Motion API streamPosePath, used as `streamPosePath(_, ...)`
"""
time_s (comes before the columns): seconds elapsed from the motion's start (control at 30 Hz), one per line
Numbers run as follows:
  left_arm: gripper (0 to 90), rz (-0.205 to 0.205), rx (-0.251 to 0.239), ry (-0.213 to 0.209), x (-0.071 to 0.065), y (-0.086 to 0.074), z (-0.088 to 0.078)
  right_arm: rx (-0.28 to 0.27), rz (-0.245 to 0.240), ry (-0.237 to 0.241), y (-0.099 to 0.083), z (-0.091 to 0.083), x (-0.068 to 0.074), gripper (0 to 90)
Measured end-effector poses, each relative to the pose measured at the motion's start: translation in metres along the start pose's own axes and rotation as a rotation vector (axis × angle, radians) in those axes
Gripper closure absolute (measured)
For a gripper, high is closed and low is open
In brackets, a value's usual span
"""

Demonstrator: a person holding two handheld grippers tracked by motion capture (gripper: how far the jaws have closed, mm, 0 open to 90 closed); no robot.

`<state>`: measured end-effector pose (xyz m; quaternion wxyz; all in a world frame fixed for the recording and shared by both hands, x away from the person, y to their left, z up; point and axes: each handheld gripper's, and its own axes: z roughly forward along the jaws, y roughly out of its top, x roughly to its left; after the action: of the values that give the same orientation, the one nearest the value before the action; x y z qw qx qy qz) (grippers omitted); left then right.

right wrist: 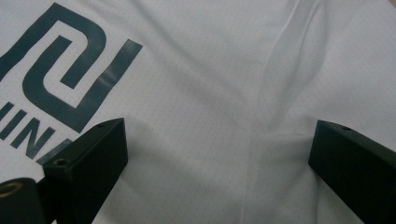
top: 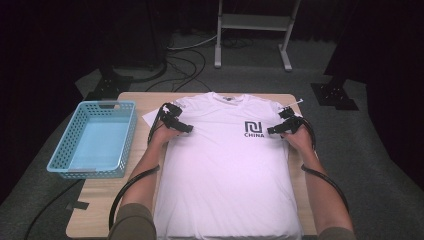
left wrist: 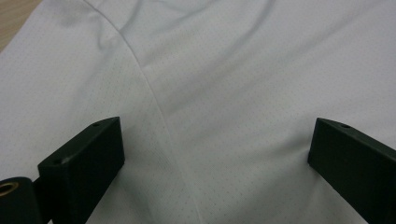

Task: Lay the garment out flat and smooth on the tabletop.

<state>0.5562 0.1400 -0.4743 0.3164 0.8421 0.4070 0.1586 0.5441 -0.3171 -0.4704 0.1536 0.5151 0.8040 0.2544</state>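
Forearms of the person come in from the bottom of the high view, one on each side of a white T-shirt (top: 225,170) that lies spread flat, front up, on the wooden table (top: 95,205). Its hem is at the person's edge of the table and its collar at the far edge, so it covers most of the tabletop.

On the shirt's chest sits a dark printed logo (top: 253,128) with the word CHINA beneath it. Just beside that logo, toward the shirt's right armpit, the right gripper (top: 279,129) rests on the cloth with its jaws wide apart; its own view has the logo (right wrist: 60,79) at the upper left and a sleeve seam running down between the jaws.

At the shirt's opposite armpit the left gripper (top: 184,128) likewise sits on the fabric, jaws spread, with a seam curving between them in its view.

Left of the shirt, a light blue plastic basket (top: 65,145) stands on the table's left side.
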Motion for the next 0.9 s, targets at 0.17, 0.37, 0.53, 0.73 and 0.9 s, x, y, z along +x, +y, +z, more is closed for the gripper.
streamPosePath(0.17, 2.4, -0.001, -0.001, 0.0, 0.003, 0.001, 0.001, 0.009, 0.005, 0.0, 0.009, 0.005, -0.002, 4.1)
streamPosePath(0.37, 2.3, -0.004, 0.001, 0.0, 0.003, 0.002, 0.001, -0.003, 0.006, -0.004, 0.01, 0.007, -0.003, 4.6)
streamPosePath(0.53, 2.3, -0.041, 0.003, -0.028, -0.001, 0.002, -0.003, -0.038, 0.016, -0.001, 0.006, 0.001, -0.002, 6.4)
streamPosePath(0.73, 2.3, -0.018, -0.015, -0.038, -0.013, 0.003, -0.018, -0.079, 0.016, 0.036, 0.003, -0.02, 0.005, 7.6)
streamPosePath(0.9, 2.3, 0.003, -0.028, -0.057, -0.031, -0.002, -0.031, -0.097, 0.013, 0.075, -0.01, -0.037, 0.015, 7.6)
